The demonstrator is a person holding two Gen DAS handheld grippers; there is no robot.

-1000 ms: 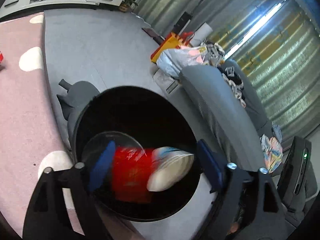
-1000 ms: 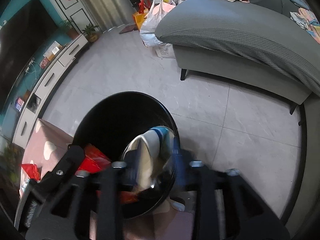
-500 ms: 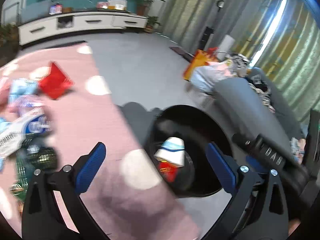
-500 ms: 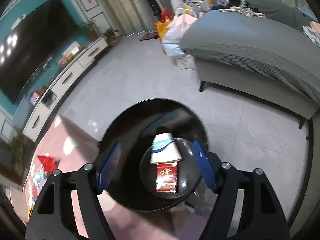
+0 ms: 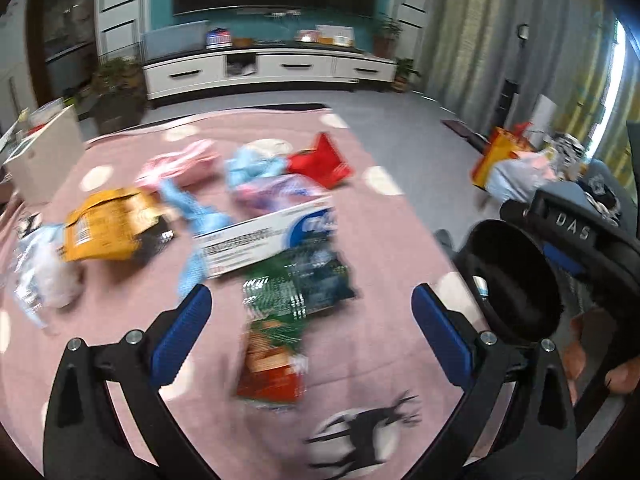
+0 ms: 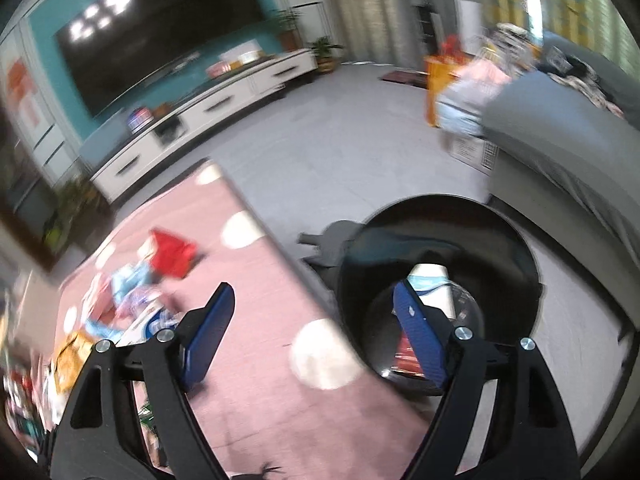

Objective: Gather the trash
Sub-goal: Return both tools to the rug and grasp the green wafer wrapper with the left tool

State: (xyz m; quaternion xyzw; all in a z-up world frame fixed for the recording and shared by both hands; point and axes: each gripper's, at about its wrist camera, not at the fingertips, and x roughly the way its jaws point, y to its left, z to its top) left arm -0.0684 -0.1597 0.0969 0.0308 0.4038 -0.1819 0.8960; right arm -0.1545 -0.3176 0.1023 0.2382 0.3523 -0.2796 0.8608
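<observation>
Left wrist view: my left gripper point(image 5: 310, 316) is spread and empty, a crumpled green-and-red snack wrapper point(image 5: 286, 320) between its fingers. My right gripper point(image 6: 316, 328) is also spread, the round black bin point(image 6: 516, 248) behind its right finger.

Pink white-dotted rug point(image 5: 380, 216); black bin point(image 6: 500, 232).

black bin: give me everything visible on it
The black bin is round, open-topped and lidless, with a glossy, plastic-looking wall. It stands upright on the grey floor, its near side close against the edge of the pink rug; contact is unclear. Inside lie a white paper cup with a blue band, a red packet and a clear domed piece. The right gripper hangs open above its rim, touching nothing.
</observation>
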